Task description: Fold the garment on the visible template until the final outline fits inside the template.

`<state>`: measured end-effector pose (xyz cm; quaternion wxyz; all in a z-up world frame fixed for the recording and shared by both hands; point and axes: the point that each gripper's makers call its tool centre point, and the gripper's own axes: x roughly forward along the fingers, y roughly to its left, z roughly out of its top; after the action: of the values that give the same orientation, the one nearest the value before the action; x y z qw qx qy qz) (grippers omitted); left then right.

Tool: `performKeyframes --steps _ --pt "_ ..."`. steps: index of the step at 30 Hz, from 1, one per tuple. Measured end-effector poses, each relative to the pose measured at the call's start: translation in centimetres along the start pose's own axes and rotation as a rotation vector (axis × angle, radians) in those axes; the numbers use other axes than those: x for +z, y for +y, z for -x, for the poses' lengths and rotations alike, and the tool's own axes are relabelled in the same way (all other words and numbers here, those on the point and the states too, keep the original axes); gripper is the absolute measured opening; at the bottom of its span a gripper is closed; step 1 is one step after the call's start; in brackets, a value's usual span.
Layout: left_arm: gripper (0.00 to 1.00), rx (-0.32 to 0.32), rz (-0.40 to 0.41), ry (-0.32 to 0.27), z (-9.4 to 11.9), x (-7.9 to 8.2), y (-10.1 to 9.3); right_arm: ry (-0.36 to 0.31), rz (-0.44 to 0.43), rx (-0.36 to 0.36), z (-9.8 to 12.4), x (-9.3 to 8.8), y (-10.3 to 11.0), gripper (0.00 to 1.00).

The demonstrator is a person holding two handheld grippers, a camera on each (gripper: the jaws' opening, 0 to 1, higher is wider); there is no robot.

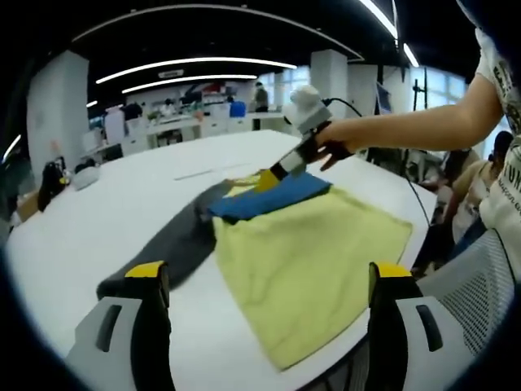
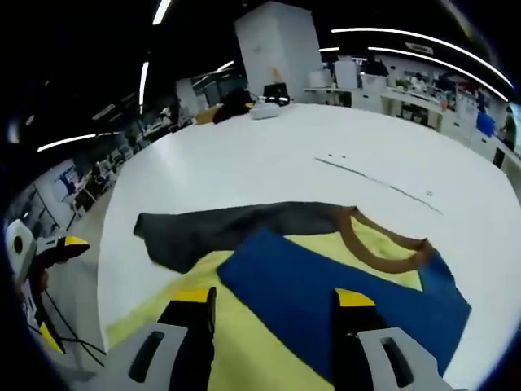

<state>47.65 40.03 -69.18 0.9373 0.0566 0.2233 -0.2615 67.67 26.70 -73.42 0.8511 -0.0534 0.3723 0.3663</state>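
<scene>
The garment [image 1: 313, 261] lies on the white table [image 1: 122, 195], filling the centre and lower right of the left gripper view. It is a yellow shirt with a dark grey sleeve [image 1: 175, 244] stretched out to the lower left and a blue sleeve [image 1: 273, 198] folded across its upper part. In the right gripper view the same blue sleeve [image 2: 326, 301] lies slantwise over the yellow body, with the brown collar [image 2: 383, 248] at centre right and the grey sleeve [image 2: 236, 228] running out to the left. No separate template outline can be made out under the cloth.

The right gripper [image 1: 273, 175] sits at the top centre of the left gripper view, held in the person's hand [image 1: 338, 147], its tips down at the far end of the blue sleeve. In its own view the right gripper [image 2: 273, 305] has its jaws apart, straddling the blue cloth; whether they touch it I cannot tell. The left gripper [image 1: 269, 281] hovers at the bottom of its view with jaws wide apart, holding nothing.

The grey sleeve is probably the next piece to fold. Its long axis runs from the shirt body toward the lower left, ending just above the left gripper's left jaw. The left gripper is clearly the nearer one, and the sleeve would have to be carried rightward over the yellow body.
</scene>
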Motion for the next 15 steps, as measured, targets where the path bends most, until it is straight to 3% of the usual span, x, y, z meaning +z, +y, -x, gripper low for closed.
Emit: performKeyframes --steps 10,15 --pt "0.99 -0.016 -0.009 0.000 -0.1 0.5 -0.7 -0.004 -0.012 -0.048 3.7 -1.5 -4.5 0.52" --pt "0.99 -0.019 -0.002 0.001 0.0 0.6 -0.9 -0.014 -0.013 -0.086 5.4 -2.7 -7.4 0.45"
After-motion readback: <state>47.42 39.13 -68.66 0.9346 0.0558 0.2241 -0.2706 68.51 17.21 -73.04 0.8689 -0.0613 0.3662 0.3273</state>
